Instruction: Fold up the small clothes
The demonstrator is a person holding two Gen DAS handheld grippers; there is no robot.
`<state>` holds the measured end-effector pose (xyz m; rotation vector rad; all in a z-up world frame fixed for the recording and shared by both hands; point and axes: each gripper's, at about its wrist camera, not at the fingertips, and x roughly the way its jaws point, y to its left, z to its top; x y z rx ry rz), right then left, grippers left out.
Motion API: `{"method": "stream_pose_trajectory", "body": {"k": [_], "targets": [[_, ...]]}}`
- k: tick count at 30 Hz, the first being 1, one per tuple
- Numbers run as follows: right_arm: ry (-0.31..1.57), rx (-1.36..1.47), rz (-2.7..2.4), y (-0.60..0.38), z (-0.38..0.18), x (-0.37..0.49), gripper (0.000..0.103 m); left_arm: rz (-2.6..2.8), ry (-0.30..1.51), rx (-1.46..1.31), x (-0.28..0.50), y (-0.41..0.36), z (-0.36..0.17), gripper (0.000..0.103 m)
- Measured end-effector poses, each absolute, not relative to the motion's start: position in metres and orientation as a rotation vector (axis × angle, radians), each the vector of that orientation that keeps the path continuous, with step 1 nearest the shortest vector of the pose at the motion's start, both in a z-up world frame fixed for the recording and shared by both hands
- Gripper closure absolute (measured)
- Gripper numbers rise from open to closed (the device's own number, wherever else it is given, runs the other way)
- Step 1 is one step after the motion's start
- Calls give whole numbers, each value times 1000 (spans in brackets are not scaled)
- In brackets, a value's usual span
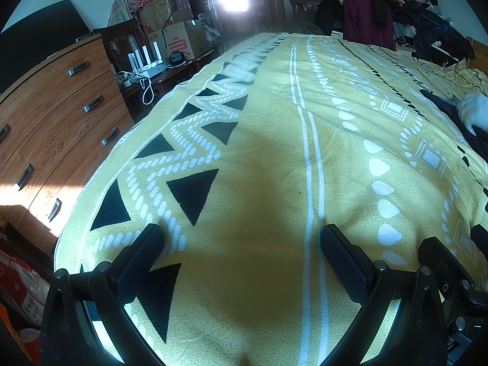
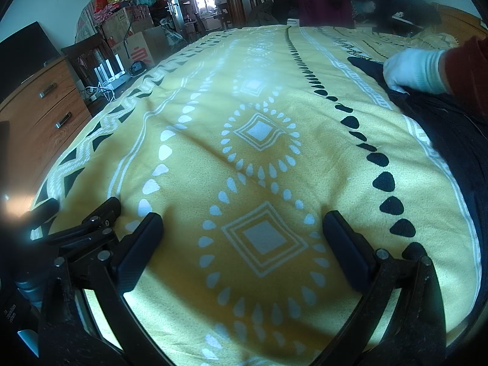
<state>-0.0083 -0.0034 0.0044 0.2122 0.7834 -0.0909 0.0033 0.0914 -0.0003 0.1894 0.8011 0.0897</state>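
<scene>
Both black two-finger grippers, left (image 1: 241, 238) and right (image 2: 242, 227), hover with fingers apart over the yellow patterned bedspread (image 2: 195, 158) as a white-gloved hand (image 2: 414, 70) at upper right arranges a dark garment (image 2: 451, 128), seemingly still awaiting its first fold.

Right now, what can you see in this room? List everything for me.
blanket: one, yellow with white and black patterns, spread over the bed
dark garment: one, black, on the blanket's right side
dresser: one, brown wood, left of the bed
boxes: several, cardboard, stacked beyond the dresser
router: one, white, on a dark side table
clothes pile: one heap, mixed dark, maroon and tan, at the far end
gloved hand: one, white glove with a red sleeve, resting on the dark garment
left gripper: black, open, empty, over the blanket
right gripper: black, open, empty, over the blanket
</scene>
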Motion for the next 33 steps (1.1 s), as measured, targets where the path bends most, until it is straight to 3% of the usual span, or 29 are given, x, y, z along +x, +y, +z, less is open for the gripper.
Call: {"method": "stream_pose_trajectory", "body": {"k": [33], "targets": [[783, 209, -92, 2, 2, -5, 0, 90, 804, 190, 3, 92, 0, 0]]}}
